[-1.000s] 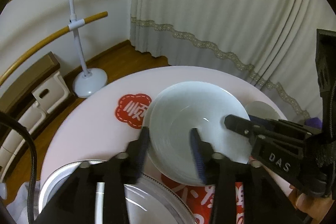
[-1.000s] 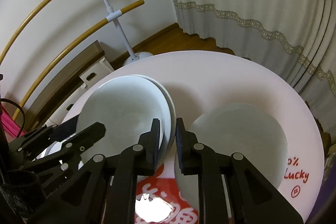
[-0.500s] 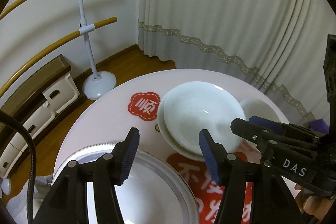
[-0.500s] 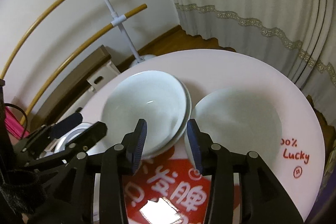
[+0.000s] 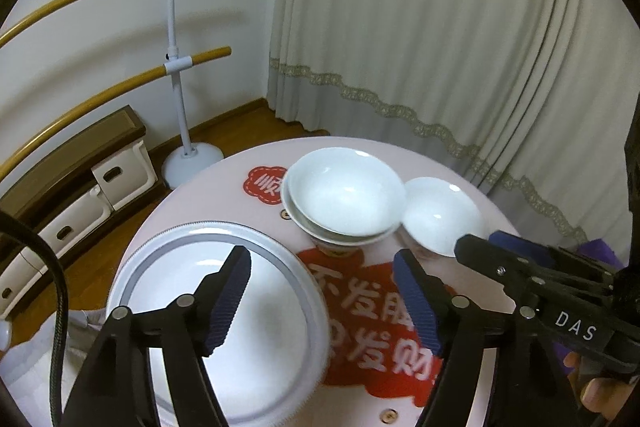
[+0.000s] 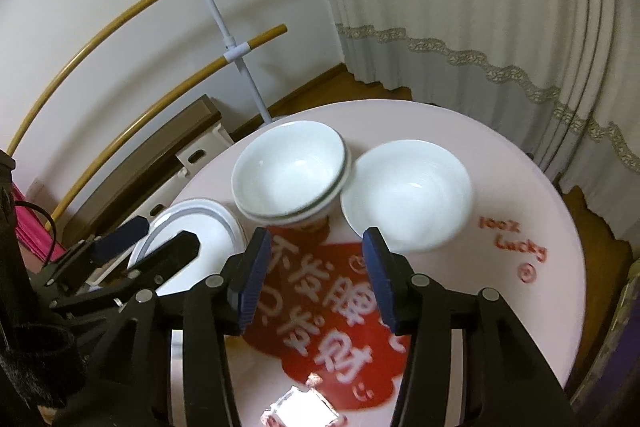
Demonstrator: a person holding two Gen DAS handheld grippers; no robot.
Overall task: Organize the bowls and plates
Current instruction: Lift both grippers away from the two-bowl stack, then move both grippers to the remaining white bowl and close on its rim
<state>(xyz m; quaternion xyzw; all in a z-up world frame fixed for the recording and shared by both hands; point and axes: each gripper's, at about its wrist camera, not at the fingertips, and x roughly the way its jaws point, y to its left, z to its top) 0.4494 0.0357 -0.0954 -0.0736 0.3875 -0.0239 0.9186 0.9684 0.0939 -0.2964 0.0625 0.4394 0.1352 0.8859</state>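
Two white bowls sit nested as a stack at the middle of the round pink table; the stack also shows in the right wrist view. A single white bowl stands just right of it, also in the right wrist view. A white plate with a grey rim lies at the near left, also in the right wrist view. My left gripper is open and empty above the plate's right edge. My right gripper is open and empty, short of the bowls.
A red sticker with white characters covers the table's middle. A white floor stand with wooden bars and low drawers are at the left. Curtains hang behind the table. A small shiny object lies near the front edge.
Both grippers opened, let go of the upper bowl now resting in the stack, and drew back and up. The bowls look smaller and the plate has come fully into view.
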